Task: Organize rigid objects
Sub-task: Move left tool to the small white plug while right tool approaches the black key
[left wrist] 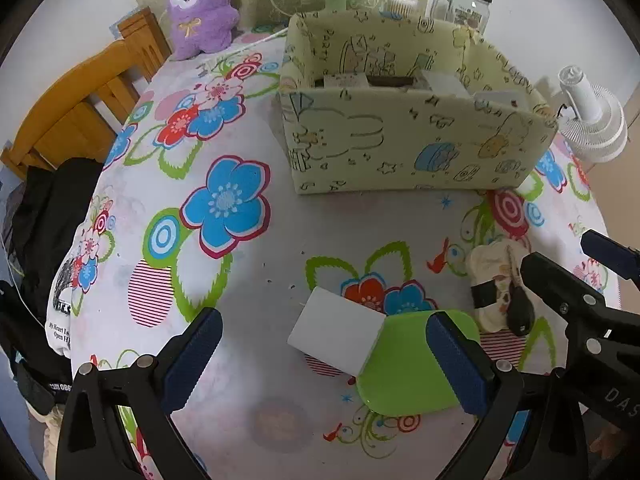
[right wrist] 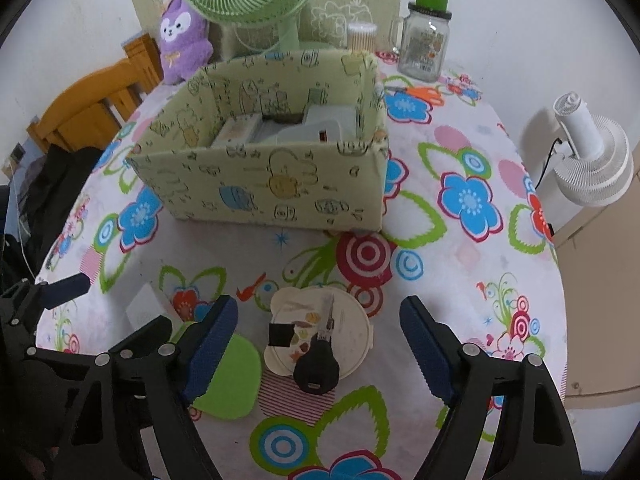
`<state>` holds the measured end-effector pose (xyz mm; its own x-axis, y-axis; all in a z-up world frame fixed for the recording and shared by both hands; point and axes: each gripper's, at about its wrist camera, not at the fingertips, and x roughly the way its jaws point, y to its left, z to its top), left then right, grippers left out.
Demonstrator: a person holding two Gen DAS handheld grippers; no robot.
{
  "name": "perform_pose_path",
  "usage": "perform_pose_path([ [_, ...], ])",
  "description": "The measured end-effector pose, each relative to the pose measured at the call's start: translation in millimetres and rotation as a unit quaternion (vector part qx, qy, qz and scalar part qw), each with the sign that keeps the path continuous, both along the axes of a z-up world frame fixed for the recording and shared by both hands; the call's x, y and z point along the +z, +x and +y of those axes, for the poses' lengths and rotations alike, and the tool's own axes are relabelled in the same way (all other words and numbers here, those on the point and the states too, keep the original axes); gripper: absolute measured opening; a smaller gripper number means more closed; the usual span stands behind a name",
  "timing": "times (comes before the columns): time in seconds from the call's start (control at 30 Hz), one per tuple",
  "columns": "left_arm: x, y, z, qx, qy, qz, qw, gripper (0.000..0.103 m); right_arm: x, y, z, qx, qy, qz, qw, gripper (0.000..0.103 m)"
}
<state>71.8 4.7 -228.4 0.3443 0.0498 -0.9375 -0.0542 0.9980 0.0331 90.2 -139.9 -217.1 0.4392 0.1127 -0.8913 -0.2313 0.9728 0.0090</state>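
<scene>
Right wrist view, round tin (right wrist: 320,332) between wide-open empty jaws, left jaws likewise.

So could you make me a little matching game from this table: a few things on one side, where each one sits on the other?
Things:
1. car key
2. white card
3. purple plush
4. glass jar

Places:
A. back left, by the wooden chair
B. partly on the green lid
C. back right, behind the patterned box
D. on the cream round lid

Pairs: 1-D, 2-B, 3-A, 4-C
</scene>
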Motion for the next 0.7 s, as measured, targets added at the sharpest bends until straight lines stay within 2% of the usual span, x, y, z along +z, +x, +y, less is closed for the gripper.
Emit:
perform_pose_path([
  [0.2,-13.8,3.2,1.9,-0.006,0.013,0.014,0.9998,0.101,-17.2,2.7,2.8,-0.023,-0.022,0.025,0.999,0.078],
  [0.33,-20.2,4.1,3.9,-0.014,0.014,0.021,0.9996,0.099,-28.3,2.5,2.8,-0.040,-0.017,0.049,0.998,0.072],
  [0.5,-28.8,8.5,15.7,-0.012,-0.011,0.031,0.9994,0.092,-35.0,1.7,5.6,-0.048,-0.026,0.058,0.997,0.068],
  [0.57,-31.0,11.1,19.7,-0.013,-0.027,0.036,0.9989,0.088,-37.9,1.2,5.3,-0.058,-0.027,0.065,0.996,0.064],
  [0.7,-32.4,15.2,22.1,-0.018,-0.053,0.039,0.9977,0.071,-39.9,-3.8,5.5,-0.071,-0.033,0.072,0.994,0.061],
])
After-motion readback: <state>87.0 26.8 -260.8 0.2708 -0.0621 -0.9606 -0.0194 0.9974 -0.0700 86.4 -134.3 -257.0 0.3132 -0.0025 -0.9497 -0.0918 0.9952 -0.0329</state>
